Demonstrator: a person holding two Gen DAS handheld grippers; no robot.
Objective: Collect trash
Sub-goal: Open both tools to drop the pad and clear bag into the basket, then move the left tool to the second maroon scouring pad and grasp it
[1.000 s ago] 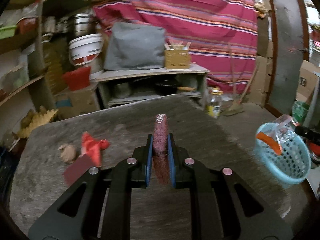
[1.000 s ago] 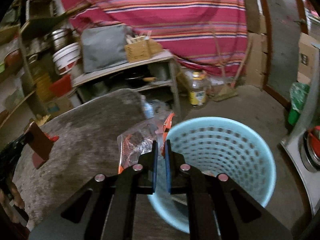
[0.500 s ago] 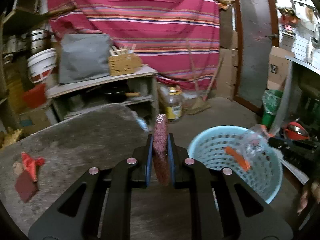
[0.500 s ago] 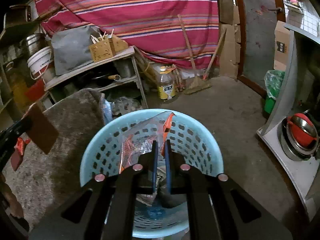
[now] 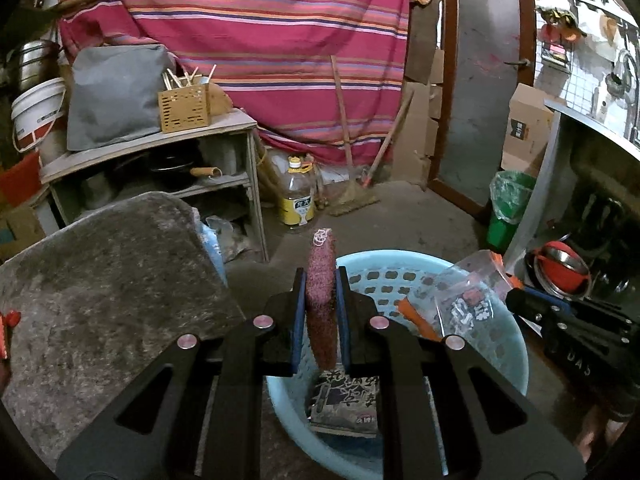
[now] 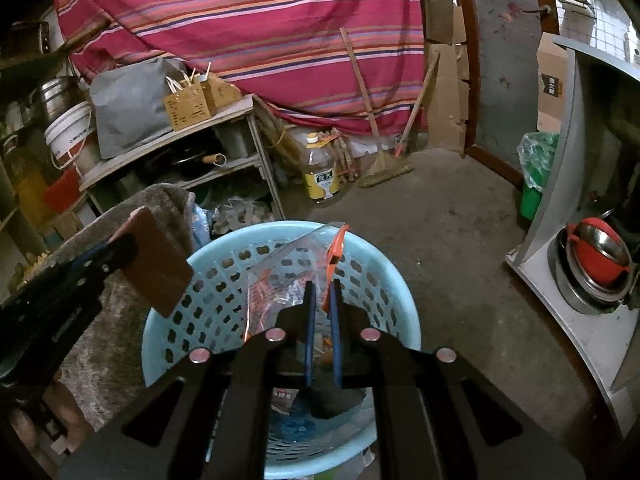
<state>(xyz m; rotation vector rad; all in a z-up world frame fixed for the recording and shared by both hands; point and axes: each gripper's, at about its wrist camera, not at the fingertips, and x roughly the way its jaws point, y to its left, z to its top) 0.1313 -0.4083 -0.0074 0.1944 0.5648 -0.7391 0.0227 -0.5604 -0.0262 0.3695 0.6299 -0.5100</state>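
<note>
A maroon pad (image 5: 320, 300), held edge-up, is clamped in the left gripper (image 5: 320, 312) above the near rim of the blue basket (image 5: 512, 344). The right gripper (image 6: 321, 320), pinching a clear wrapper (image 6: 288, 276), hangs deeper over the basket's centre.

Striped cloth (image 5: 248, 40) above concrete floor (image 6: 420, 216)

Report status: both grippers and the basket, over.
Left gripper shut on maroon scrub pad, over blue basket. Right gripper shut on clear plastic bag, above basket. Nothing blocking the drop.
</note>
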